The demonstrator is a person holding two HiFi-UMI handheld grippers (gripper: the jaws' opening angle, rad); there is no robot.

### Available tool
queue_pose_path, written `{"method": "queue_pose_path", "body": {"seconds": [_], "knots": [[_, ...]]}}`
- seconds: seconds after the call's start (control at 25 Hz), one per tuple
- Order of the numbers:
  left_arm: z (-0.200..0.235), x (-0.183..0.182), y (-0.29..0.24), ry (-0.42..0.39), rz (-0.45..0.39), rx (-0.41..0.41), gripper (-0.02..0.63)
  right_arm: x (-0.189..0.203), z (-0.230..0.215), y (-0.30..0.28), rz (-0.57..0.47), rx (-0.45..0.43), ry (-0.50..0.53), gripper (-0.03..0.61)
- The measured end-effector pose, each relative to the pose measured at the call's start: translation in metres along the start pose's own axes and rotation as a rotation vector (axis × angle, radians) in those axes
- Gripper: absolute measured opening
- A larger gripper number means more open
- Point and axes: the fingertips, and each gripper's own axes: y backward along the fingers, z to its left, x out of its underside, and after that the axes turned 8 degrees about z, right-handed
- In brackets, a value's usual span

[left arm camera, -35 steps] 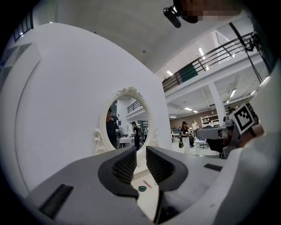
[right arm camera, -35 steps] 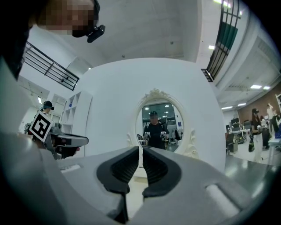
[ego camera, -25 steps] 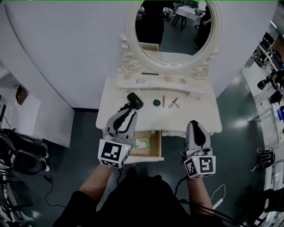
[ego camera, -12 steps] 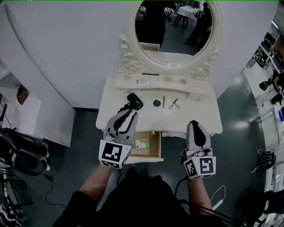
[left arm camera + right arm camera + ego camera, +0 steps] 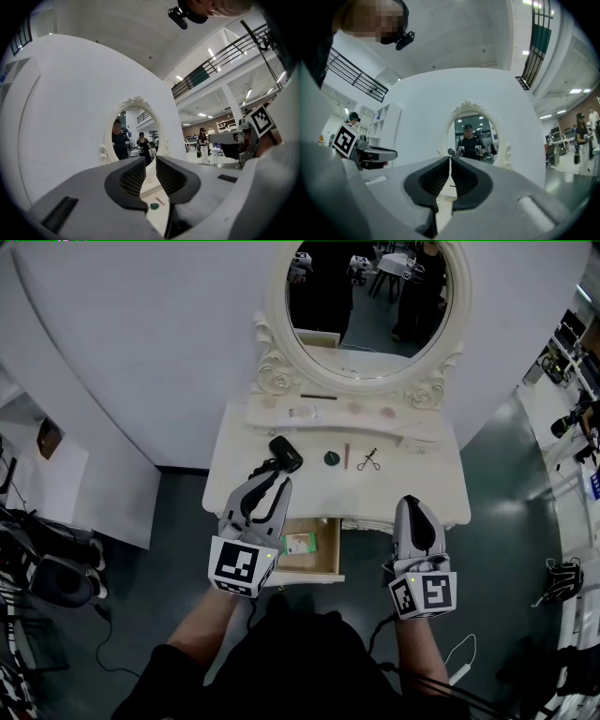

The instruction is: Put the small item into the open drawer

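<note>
Neither gripper has budged this past second: the left gripper (image 5: 270, 482) and right gripper (image 5: 416, 506) hover at the dressing table's (image 5: 422, 479) front edge, both closed on nothing (the left shows a sliver of gap). A small green-and-white packet (image 5: 298, 542) lies in the open drawer (image 5: 336, 546), and a round green piece (image 5: 330, 457) sits on the tabletop.

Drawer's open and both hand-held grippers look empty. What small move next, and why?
Probably open the left hand-held gripper and ease it toward the small green round item: its jaws are shut on nothing, that item lies on the tabletop just beyond them, and the drawer already stands open.
</note>
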Motion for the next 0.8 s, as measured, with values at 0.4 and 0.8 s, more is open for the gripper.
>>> {"method": "queue_pose_path", "body": {"seconds": [0.4, 0.8], "knots": [[-0.011, -0.002, -0.001, -0.069, 0.004, -0.012, 0.069, -0.001, -0.007, 0.002, 0.003, -0.016, -0.007, 0.014], [-0.036, -0.012, 0.0, -0.134, -0.012, -0.015, 0.069, 0.001, -0.018, 0.011, -0.006, -0.039, -0.021, 0.014]]}}
